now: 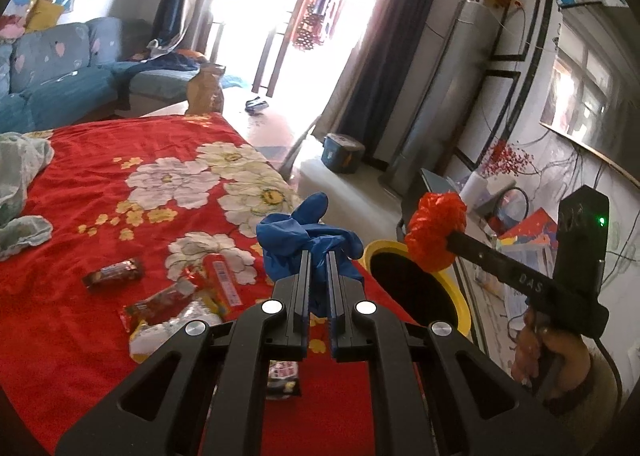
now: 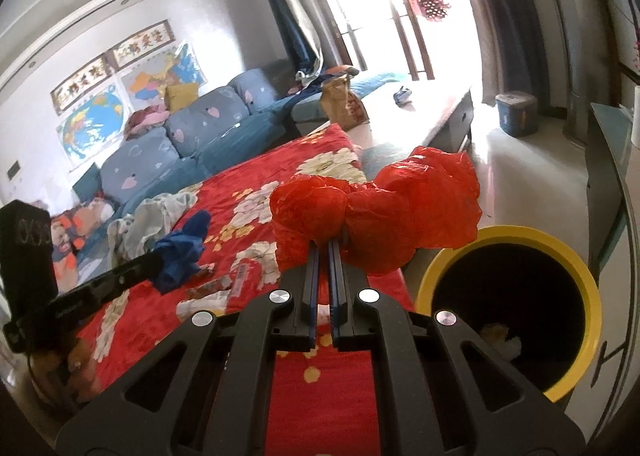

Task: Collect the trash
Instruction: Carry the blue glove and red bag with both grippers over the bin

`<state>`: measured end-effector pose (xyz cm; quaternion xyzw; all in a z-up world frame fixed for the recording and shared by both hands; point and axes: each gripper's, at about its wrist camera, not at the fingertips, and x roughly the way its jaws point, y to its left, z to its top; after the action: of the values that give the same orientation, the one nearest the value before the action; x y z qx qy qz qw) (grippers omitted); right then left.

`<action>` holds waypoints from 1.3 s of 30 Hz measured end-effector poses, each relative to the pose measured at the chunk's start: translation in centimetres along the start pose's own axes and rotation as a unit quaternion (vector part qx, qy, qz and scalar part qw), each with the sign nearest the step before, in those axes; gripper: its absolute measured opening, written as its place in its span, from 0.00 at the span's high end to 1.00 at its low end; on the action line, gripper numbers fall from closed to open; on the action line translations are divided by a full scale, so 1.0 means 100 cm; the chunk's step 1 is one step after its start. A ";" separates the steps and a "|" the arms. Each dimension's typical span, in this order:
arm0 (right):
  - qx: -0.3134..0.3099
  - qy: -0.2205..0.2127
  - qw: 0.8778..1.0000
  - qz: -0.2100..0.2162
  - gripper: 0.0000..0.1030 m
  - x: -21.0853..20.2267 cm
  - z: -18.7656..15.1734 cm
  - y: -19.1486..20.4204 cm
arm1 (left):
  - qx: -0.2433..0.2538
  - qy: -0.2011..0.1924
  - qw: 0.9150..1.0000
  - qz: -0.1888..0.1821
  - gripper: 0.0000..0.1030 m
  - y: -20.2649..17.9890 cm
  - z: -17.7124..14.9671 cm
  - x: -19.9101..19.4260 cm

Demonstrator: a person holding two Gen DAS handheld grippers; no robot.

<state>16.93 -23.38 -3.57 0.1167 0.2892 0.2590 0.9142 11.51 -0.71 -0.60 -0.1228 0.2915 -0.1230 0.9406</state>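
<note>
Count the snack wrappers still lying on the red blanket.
4 visible: a brown bar wrapper on the left, a red packet, a silver-yellow packet beside it, and a dark wrapper partly behind the left tool. More may be hidden.

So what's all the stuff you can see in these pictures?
bin: one, yellow rim, black inside, beside the table's edge
paper scraps: a few, pale, at the bottom of the bin
plastic bag: one, red, crumpled, held up near the bin
glove: one, blue, held above the table
tablecloth: one, red with white flowers, covering the table
wrappers: several, red, brown and silver, lying on the tablecloth
cloth: one, pale green, bunched at the table's far side
sofa: one, blue, against the wall
paper bag: one, brown, past the table
bucket: one, blue, on the floor by the curtains
left gripper: one, black, shut on the glove
right gripper: one, black, shut on the plastic bag
</note>
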 end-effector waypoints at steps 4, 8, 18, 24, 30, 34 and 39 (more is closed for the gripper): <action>0.010 -0.004 1.000 -0.006 0.98 -0.002 0.001 -0.009 | 0.009 0.006 1.000 -0.007 0.94 -0.009 -0.002 0.005; 0.020 -0.008 1.000 -0.013 0.98 -0.005 0.001 -0.017 | 0.019 0.011 1.000 -0.014 0.94 -0.019 -0.004 0.011; 0.039 -0.011 0.999 -0.027 0.98 -0.009 0.000 -0.032 | 0.038 0.025 0.999 -0.027 0.94 -0.038 -0.011 0.022; 0.050 -0.010 0.998 -0.035 0.98 -0.009 -0.002 -0.042 | 0.049 0.033 0.998 -0.033 0.94 -0.046 -0.012 0.029; 0.059 -0.010 0.997 -0.052 0.98 -0.008 0.000 -0.049 | 0.062 0.043 0.996 -0.041 0.94 -0.060 -0.014 0.040; 0.066 -0.009 0.995 -0.069 0.98 -0.008 -0.002 -0.057 | 0.071 0.049 0.995 -0.047 0.94 -0.069 -0.015 0.047; 0.082 -0.006 0.993 -0.081 0.98 -0.007 -0.006 -0.073 | 0.083 0.057 0.993 -0.056 0.94 -0.083 -0.017 0.058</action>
<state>19.05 -29.85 -6.39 0.1693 0.3126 0.1582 0.9212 13.88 -10.52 -2.45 -0.0533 0.3265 -0.2060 0.9209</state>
